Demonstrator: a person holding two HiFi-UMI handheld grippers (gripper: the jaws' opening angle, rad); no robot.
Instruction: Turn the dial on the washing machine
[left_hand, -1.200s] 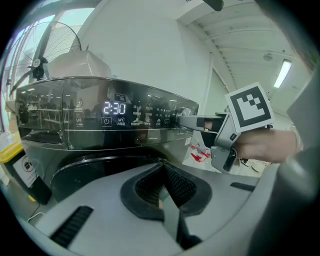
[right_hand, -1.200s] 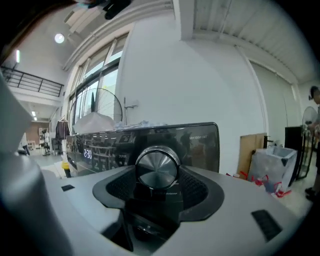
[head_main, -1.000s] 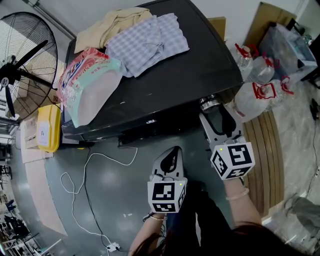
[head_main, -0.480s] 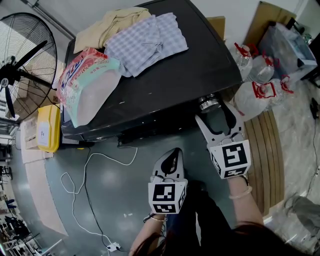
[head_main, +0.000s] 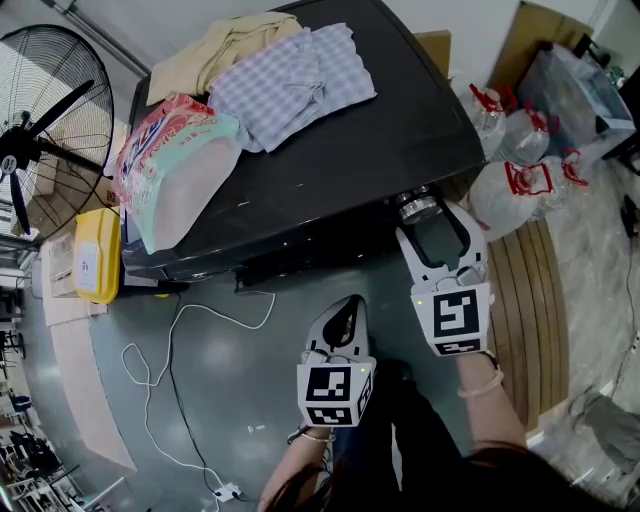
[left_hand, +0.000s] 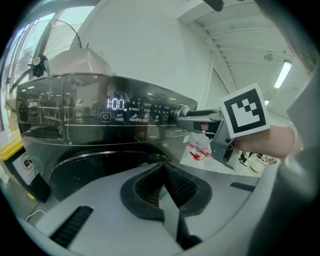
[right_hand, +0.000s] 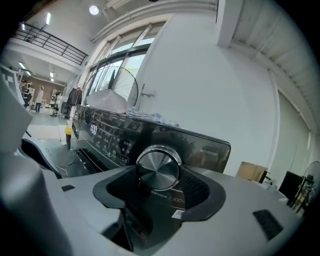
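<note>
Right gripper view: right gripper just closed onto dial (left gripper closed, empty).

A glossy black washing machine is seen standing upright on the floor, with white digits lit on its dark control panel. A round brushed-metal dial is set at the right end of that panel, projecting from it, its flat face ringed by a bright rim. The dial is gripped at its sides by the right gripper, whose jaws have just been closing.
</note>
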